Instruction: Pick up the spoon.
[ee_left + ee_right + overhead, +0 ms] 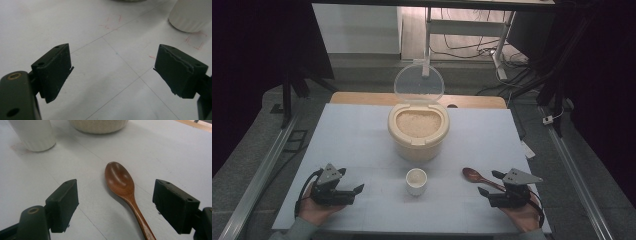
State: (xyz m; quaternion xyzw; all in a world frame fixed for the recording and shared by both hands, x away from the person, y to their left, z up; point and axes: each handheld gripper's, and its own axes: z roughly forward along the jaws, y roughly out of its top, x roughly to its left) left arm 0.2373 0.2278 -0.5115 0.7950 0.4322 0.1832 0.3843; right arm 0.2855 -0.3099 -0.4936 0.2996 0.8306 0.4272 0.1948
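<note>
A cream rice container (418,131) stands mid-table, full of rice, its clear lid (418,82) tipped up behind it. In front of it sits a small white ribbed cup (416,181) (191,15) (33,133). A brown wooden spoon (476,177) (123,186) lies on the table at the right, bowl pointing away from me. My right gripper (492,184) (115,205) rests open low over the spoon's handle, jaws either side, not touching it. My left gripper (352,182) (112,72) rests open on the table at the left, nothing between its jaws.
The white table top (362,145) carries faint grid lines and red marks (113,21). A wooden board edge (362,98) shows behind it. Metal rails (267,165) run along both sides, and desk legs with cables (472,45) stand beyond.
</note>
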